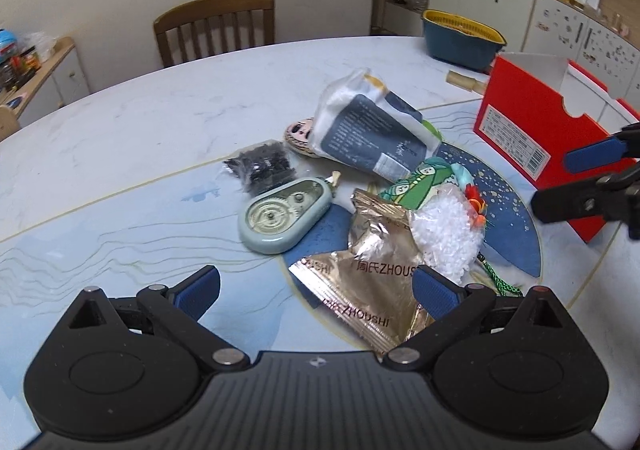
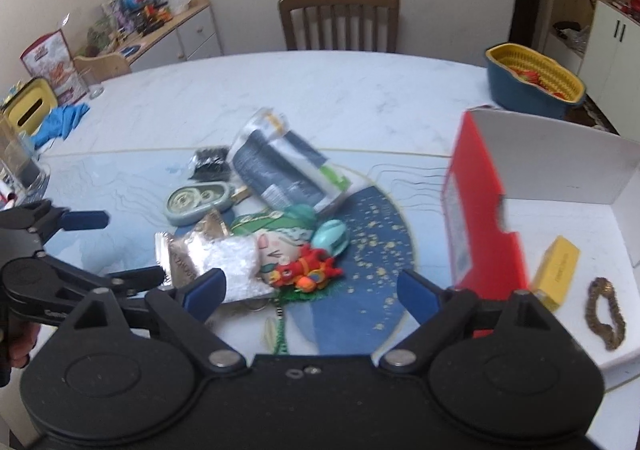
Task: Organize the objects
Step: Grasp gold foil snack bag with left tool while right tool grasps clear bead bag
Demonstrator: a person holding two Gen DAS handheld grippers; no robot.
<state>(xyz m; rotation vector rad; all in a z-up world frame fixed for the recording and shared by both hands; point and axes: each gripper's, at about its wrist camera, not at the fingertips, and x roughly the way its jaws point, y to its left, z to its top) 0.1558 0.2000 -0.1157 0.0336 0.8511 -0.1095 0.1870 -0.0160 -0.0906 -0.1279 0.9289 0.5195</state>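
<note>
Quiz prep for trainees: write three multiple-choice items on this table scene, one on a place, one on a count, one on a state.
1. Where does the yellow packet lie?
A. inside the red box
B. in the blue basket
C. on the chair

2. How many things lie inside the red box?
A. none
B. two
C. five

3. How does the right tool stand?
A. shut on a bag
B. open, holding nothing
C. shut on the box

Answers: 1 A, it rests on the box's white floor; 2 B, the packet and a bead bracelet; 3 B, its fingers are spread with nothing between.
</note>
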